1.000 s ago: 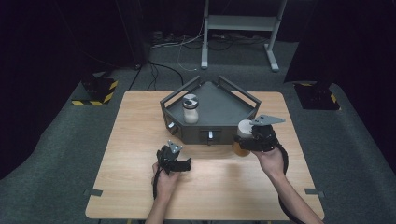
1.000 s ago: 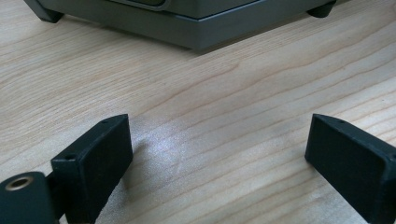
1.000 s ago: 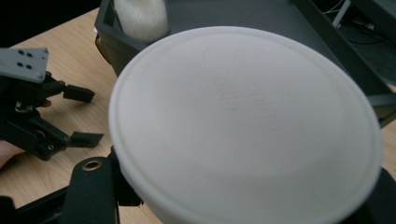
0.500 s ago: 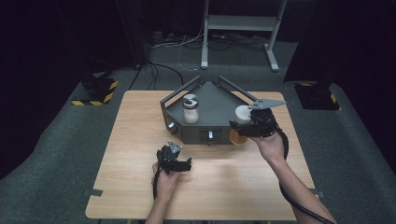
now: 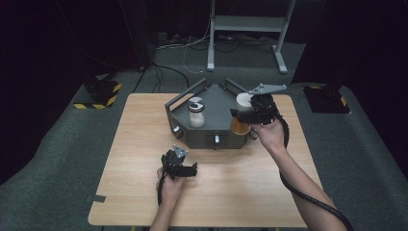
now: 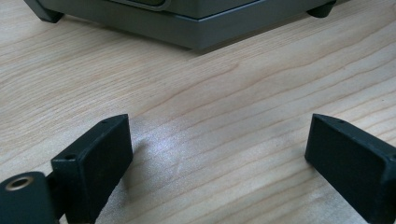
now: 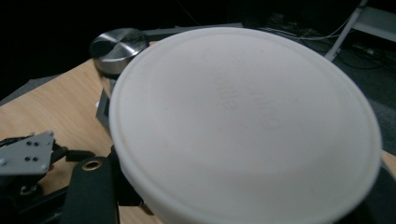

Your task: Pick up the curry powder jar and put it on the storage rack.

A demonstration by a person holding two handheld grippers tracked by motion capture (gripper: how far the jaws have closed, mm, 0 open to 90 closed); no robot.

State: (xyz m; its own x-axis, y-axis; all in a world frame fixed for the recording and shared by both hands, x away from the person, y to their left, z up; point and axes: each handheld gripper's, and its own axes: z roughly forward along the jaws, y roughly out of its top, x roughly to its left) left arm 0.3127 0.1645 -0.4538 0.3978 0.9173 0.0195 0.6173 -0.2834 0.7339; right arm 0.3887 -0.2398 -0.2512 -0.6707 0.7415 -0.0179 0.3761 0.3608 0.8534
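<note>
Over the right edge of the grey angular tray [image 5: 211,139], the right gripper [image 5: 246,114] clamped a white-lidded amber jar [image 5: 242,121], seemingly mid-placement; lowering it inside came next. The left gripper [image 5: 185,169] rested wide open, empty.

A wooden desk [image 5: 144,144] carries a dark grey angular tray [image 5: 211,139] at its far middle, with a silver-lidded jar [image 5: 196,111] standing inside at its left. The person's right claw [image 5: 243,115] grips a white-lidded jar [image 5: 243,103] of amber contents, raised over the tray's right side. The left claw [image 5: 185,168] sits low over the desk in front of the tray, nothing between its parted jaws.
</note>
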